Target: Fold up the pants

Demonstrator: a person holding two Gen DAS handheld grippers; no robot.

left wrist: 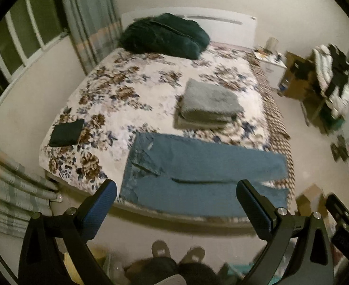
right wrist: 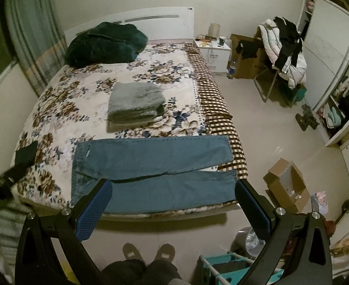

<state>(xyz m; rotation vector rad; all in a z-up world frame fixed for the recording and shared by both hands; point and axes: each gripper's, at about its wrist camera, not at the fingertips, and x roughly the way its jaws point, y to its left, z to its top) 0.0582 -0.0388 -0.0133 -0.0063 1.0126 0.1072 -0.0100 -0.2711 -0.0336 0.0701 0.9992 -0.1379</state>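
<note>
Right wrist view shows the blue pants (right wrist: 150, 163) lying flat on the bed (right wrist: 55, 99), along the near edge, in the lower middle of the frame. The waist is on the left side of the frame and the two leg ends are on the right, close to the checked edge of the bed cover. The two legs lie side by side with a thin gap between them.

Your right claw (right wrist: 172, 204) is wide apart and holds nothing. It hangs in the air in front of the bed, above the floor. Your left claw (left wrist: 174, 204) is wide apart too, and it is empty. In the left wrist view the pants (left wrist: 198, 166) sit in the lower middle, just past the claw tips.

These look like jeans. The cloth is soft and bends, but it is thick and a bit heavy, so it likely does not slip much. It will sag if you lift it from one spot only. It cannot break.

A good plan is to grab two spots at once. You can pinch the far side of the waist with the left claw and the end of the far leg with the right claw. Pinch the hem or the waist band, where the cloth is thick.

A gray folded pile (right wrist: 136, 102) sits on the bed behind the pants, so keep clear of it.
</note>
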